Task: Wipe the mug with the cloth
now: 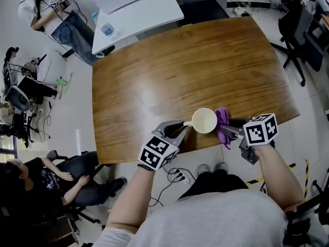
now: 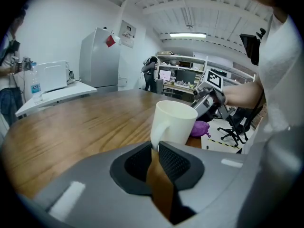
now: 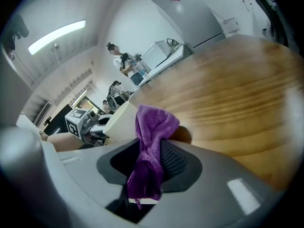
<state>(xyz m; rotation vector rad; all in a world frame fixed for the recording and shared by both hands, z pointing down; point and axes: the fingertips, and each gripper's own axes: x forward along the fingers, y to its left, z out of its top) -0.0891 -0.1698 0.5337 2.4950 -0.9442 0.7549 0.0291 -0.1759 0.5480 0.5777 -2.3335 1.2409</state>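
Note:
A cream mug (image 1: 204, 121) stands upright near the front edge of the wooden table (image 1: 180, 71). My left gripper (image 1: 182, 128) comes at it from the left and is shut on its handle. In the left gripper view the mug (image 2: 175, 122) rises just past the jaws, and the left gripper (image 2: 156, 148) pinches the handle. A purple cloth (image 1: 222, 123) lies against the mug's right side, with my right gripper (image 1: 226, 131) shut on it. In the right gripper view the cloth (image 3: 153, 129) hangs bunched from the right gripper (image 3: 148, 159), with the mug (image 3: 121, 120) just behind it.
A white table (image 1: 136, 6) with a water bottle (image 1: 107, 30) stands at the back left. People sit and stand along the left side. Black office chairs (image 1: 300, 35) are at the right. A grey fridge (image 2: 99, 56) stands beyond the table.

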